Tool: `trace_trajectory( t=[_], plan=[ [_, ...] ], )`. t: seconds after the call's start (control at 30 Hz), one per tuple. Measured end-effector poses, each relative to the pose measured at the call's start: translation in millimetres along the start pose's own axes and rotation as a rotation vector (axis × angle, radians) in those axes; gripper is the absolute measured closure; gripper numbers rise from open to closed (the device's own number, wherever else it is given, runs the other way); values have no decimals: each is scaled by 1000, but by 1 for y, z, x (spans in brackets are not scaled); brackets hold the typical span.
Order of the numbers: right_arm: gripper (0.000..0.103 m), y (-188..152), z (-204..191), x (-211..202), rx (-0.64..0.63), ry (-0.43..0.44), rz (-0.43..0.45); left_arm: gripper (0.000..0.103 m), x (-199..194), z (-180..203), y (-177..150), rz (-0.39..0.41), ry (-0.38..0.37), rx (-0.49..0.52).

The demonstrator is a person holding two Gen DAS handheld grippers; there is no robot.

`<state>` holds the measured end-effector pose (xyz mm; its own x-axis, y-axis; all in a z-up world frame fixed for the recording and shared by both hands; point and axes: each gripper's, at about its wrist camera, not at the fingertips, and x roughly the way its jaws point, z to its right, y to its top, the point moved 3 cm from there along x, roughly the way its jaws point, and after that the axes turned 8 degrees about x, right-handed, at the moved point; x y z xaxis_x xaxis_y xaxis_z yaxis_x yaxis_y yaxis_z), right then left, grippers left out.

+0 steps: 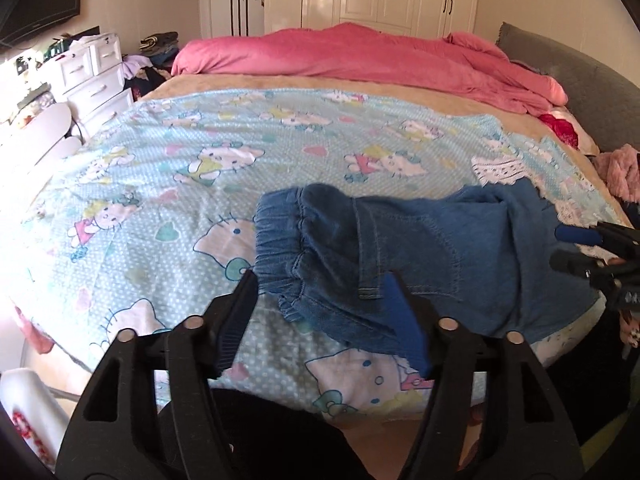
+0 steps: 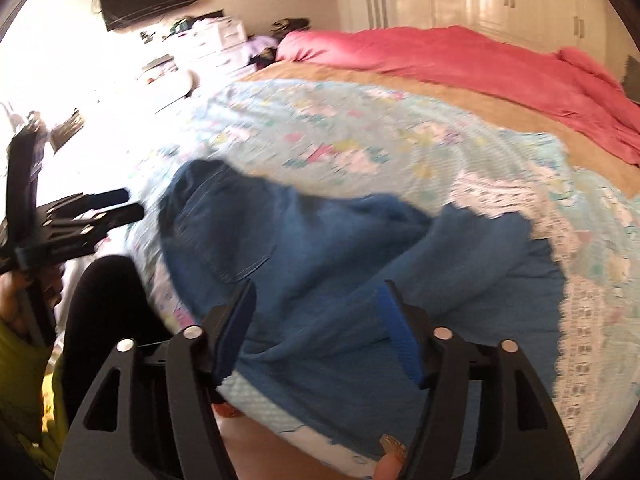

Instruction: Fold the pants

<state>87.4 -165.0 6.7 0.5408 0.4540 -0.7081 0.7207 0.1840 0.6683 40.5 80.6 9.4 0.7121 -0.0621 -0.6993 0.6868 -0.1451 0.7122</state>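
On the bed [image 1: 280, 84], over a cartoon-print sheet [image 1: 168, 168], a pair of blue denim pants [image 1: 440, 256] lay folded into a compact bundle near the edge closest to the person, elastic waistband [image 1: 280, 248] at the bundle's left end. The left hand-held gripper [image 1: 320, 292] hovered over that waistband with its jaws spread, nothing pinched between them. To the right of the waistband, the right hand-held gripper [image 2: 316, 304] hung above the bundle's rumpled end, jaws likewise spread and clear of the cloth. Behind the pants, a pink duvet [image 1: 360, 56] was heaped at the far side. The fold appeared just released; the next move would likely call for smoothing the loose right end or one further fold.
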Motion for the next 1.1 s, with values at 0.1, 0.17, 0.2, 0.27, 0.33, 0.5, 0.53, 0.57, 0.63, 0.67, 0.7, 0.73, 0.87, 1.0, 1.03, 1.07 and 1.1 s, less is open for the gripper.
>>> trace_trajectory(
  t=[0.1, 0.17, 0.2, 0.27, 0.33, 0.5, 0.53, 0.57, 0.63, 0.67, 0.7, 0.73, 0.87, 1.0, 1.03, 1.07, 1.1],
  plan=[
    [38, 7, 17, -9, 25, -26, 29, 33, -9, 4, 5, 16, -1, 3],
    [18, 14, 26, -17, 39, -48, 53, 29, -14, 7, 9, 28, -3, 3],
    [17, 17, 29, -21, 46, -60, 68, 26, -17, 9, 11, 35, -8, 4],
    [17, 23, 39, -32, 66, -75, 97, 21, -20, 13, 15, 45, -16, 0],
    [17, 29, 47, -37, 80, -99, 114, 19, -24, 19, 20, 58, -27, 2],
    [17, 44, 71, -47, 110, -149, 125, 14, -24, 40, 29, 74, -57, 29],
    [17, 46, 73, -47, 110, -155, 122, 14, -23, 44, 30, 75, -68, 32],
    [17, 50, 78, -47, 111, -167, 119, 14, -21, 48, 31, 75, -80, 33],
    [17, 57, 85, -46, 110, -182, 114, 14, -16, 58, 33, 73, -111, 41],
    [17, 62, 89, -45, 113, -189, 110, 14, -14, 63, 33, 71, -124, 45],
    [17, 67, 94, -43, 120, -196, 103, 14, -10, 70, 33, 67, -144, 49],
    [17, 72, 99, -41, 128, -202, 97, 14, -7, 75, 33, 62, -164, 53],
    [17, 90, 114, -32, 130, -242, 82, 14, 9, 95, 31, 30, -236, 61],
    [17, 108, 122, -7, 127, -243, 26, 14, 28, 115, 28, -8, -304, 61],
    [17, 111, 123, -1, 125, -247, 15, 14, 32, 120, 27, -14, -316, 64],
    [17, 115, 122, 10, 114, -250, -4, 14, 37, 127, 26, -26, -334, 69],
    [17, 118, 122, 21, 104, -259, -22, 14, 40, 131, 26, -34, -345, 73]
  ],
)
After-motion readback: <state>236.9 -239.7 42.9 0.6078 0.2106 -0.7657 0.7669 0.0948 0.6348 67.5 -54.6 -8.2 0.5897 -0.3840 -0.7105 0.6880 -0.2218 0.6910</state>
